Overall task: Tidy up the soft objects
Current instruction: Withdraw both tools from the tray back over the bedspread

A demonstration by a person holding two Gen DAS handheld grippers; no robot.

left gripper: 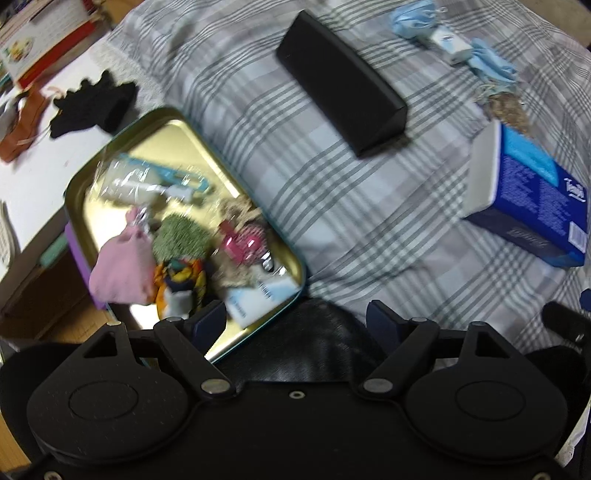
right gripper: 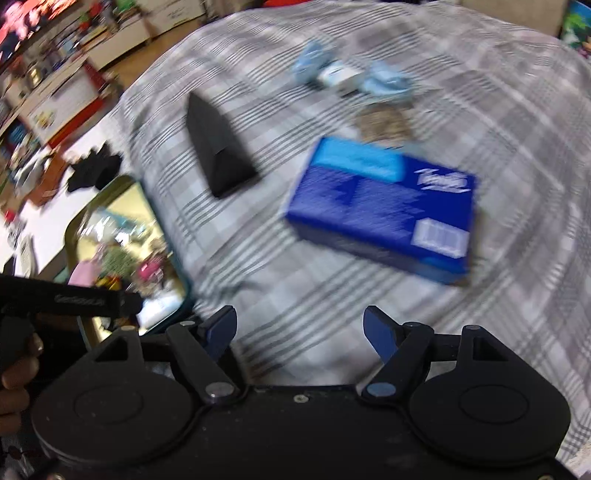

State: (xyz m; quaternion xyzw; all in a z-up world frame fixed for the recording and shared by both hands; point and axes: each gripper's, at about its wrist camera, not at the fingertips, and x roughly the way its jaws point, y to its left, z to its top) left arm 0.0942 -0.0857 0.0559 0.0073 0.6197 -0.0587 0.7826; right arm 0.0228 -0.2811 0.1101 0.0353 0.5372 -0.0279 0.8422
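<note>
A gold tin tray (left gripper: 184,129) with a teal rim lies on the plaid bedcover, holding a pink pouch (left gripper: 122,266), a green fuzzy item (left gripper: 179,240), colourful cloth and small packets. It also shows blurred in the right wrist view (right gripper: 122,192). My left gripper (left gripper: 295,317) is open and empty, just right of the tray's near corner. My right gripper (right gripper: 300,328) is open and empty above the bedcover, with a blue tissue box (right gripper: 384,206) ahead. Light blue cloth pieces (left gripper: 413,18) and a brownish woven item (left gripper: 506,109) lie at the far right.
A black triangular case (left gripper: 343,85) lies mid-bed. A black glove (left gripper: 92,103) and an orange item (left gripper: 22,125) lie on the white table left of the bed. A white packet (left gripper: 452,44) sits among the blue cloths. Shelves stand behind.
</note>
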